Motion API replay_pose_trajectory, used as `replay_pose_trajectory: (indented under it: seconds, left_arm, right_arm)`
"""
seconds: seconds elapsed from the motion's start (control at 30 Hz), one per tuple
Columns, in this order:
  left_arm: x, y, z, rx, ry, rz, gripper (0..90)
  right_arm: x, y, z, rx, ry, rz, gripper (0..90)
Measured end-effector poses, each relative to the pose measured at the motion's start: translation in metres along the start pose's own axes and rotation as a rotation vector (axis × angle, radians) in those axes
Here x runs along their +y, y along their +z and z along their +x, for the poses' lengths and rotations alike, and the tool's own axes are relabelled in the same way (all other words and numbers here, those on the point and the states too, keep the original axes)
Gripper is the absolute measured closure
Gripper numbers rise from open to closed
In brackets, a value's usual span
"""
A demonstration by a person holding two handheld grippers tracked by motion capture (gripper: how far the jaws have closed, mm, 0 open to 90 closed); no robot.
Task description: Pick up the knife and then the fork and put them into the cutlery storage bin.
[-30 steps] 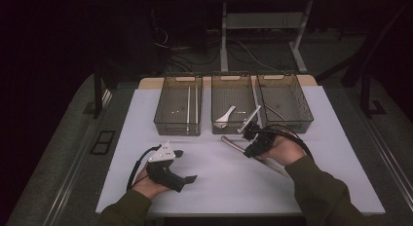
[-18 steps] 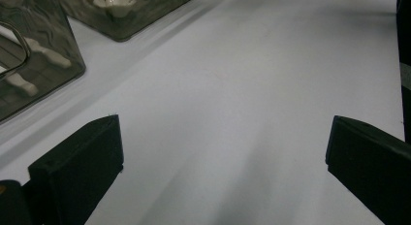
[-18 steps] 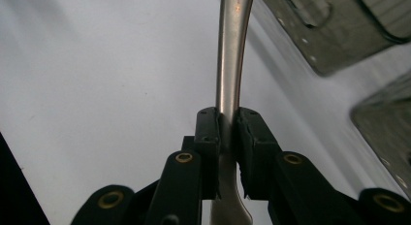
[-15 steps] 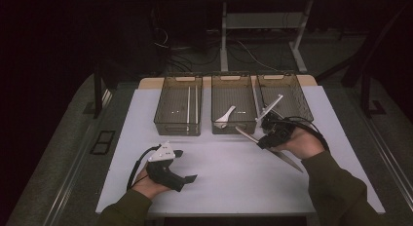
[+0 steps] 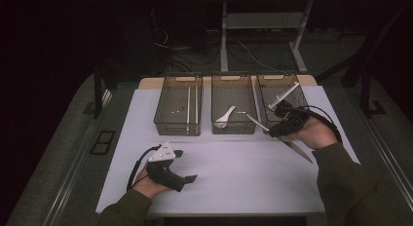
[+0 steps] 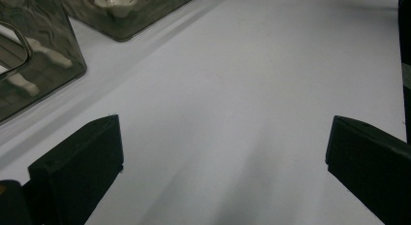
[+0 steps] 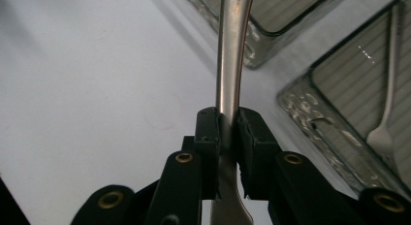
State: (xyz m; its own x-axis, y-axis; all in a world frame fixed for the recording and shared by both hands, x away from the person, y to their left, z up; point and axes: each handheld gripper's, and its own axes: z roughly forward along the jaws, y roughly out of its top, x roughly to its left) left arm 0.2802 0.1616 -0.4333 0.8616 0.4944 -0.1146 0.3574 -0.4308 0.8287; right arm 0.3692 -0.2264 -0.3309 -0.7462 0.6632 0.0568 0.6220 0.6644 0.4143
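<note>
My right gripper [image 5: 274, 130] is shut on a long metal utensil [image 5: 255, 121], held off the white mat just in front of the right-hand clear bin [image 5: 298, 84]. In the right gripper view both pads [image 7: 208, 128] pinch the steel handle [image 7: 231, 50], which runs up toward the bins. A white fork [image 5: 282, 96] lies in that right bin [image 7: 310, 104]. My left gripper [image 5: 186, 165] rests on the mat at the near left, open, its jaws [image 6: 223, 157] wide apart with bare mat between them.
Three clear bins stand in a row at the back of the white mat [image 5: 234, 167]. The left bin [image 5: 163, 120] holds thin white sticks, and the middle bin [image 5: 233, 129] holds a white spoon [image 5: 225, 116]. Dark floor and table legs lie beyond.
The right hand has carried the metal utensil to the right and upward, from in front of the middle bin to the front of the right bin. The left hand has stayed put.
</note>
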Motion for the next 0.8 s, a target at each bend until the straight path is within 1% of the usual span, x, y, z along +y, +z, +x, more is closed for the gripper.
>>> replay_pose_trajectory:
  seconds: [0.13, 0.43, 0.8]
  left_arm:
    - [0.000, 0.000, 0.000, -0.001, -0.001, -0.001, 0.0]
    - [0.000, 0.000, 0.000, -0.002, -0.001, 0.000, 0.0]
    - [0.000, 0.001, 0.001, -0.002, -0.004, 0.001, 0.0]
  right_arm:
    - [0.001, -0.003, -0.012, -0.012, 0.023, -0.012, 79.2]
    - [0.005, -0.008, -0.040, -0.055, 0.089, -0.019, 79.2]
    - [0.021, -0.012, -0.071, -0.123, 0.143, -0.006, 79.2]
